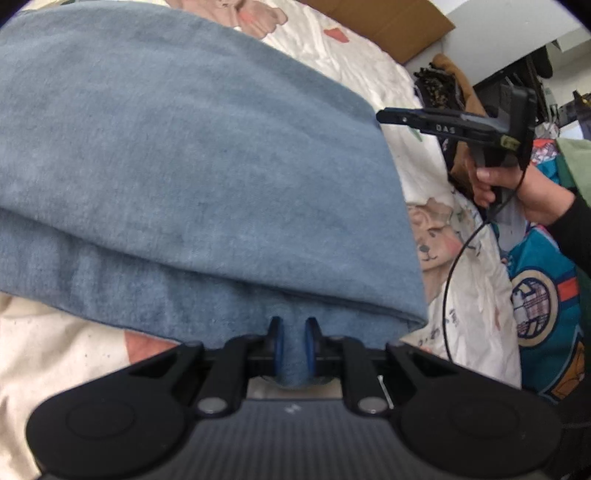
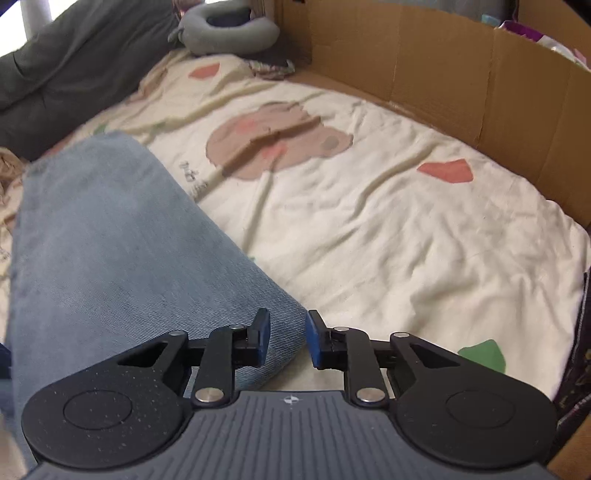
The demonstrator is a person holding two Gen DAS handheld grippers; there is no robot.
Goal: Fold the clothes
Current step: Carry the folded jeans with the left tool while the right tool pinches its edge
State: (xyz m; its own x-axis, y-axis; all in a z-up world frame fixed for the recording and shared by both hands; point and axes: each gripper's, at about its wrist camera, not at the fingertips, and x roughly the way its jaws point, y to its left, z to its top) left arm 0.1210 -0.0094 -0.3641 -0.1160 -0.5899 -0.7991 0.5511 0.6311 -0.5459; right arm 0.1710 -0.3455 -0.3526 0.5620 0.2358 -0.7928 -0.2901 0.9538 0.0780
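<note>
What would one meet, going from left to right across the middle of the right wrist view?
Blue folded garment → cream bedsheet with a bear print → cardboard wall.

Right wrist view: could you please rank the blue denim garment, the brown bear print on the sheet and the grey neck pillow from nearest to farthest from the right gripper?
1. Blue denim garment: its corner lies at the right gripper, lower left.
2. Brown bear print: mid-sheet, ahead.
3. Grey neck pillow: far end, top of view.
</note>
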